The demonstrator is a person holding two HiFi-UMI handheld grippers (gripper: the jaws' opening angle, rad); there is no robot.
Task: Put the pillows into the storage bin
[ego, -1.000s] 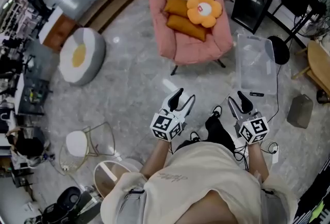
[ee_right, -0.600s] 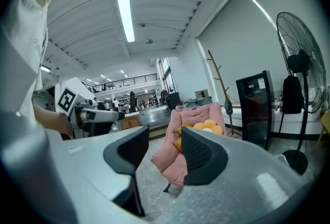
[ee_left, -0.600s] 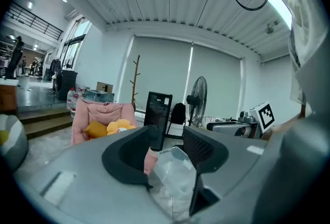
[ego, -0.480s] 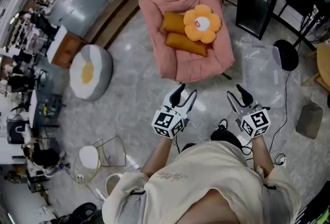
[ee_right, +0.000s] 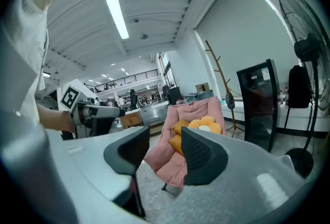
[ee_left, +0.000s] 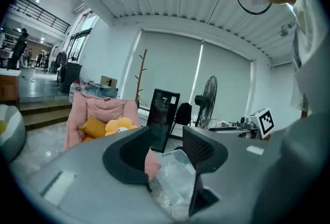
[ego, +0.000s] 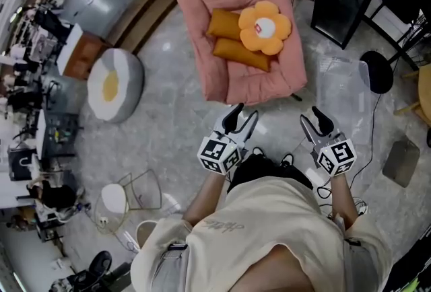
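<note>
pink padded chair point(ego: 250, 79) stands on a grey stone floor point(ego: 168, 116), seen from above by a camera on a person's head. on its seat lie three pillows: two long orange pillows, a far one point(ego: 225, 23) and a near one point(ego: 242, 54), and a flower-shaped pillow point(ego: 264, 28) beside them on the right, overlapping both. none is in the storage bin point(ego: 343, 89), a clear plastic tub that sits on the floor just to the right of the chair. the person holds both grippers out level in front of the body, short of the chair and touching nothing. the left gripper point(ego: 241, 117) has its jaws wide apart, though they have just been closing a little, and nothing is between them. the right gripper point(ego: 314, 119) has its jaws parted by a narrower gap, also with nothing between them. the pillows lie straight ahead of the left gripper, which looks the nearer of the two to them; the right gripper is off to the side, closer to the bin. the near orange pillow's long axis runs crosswise to the grippers' line of reach, slanting down to the right, so its long side faces them.
</note>
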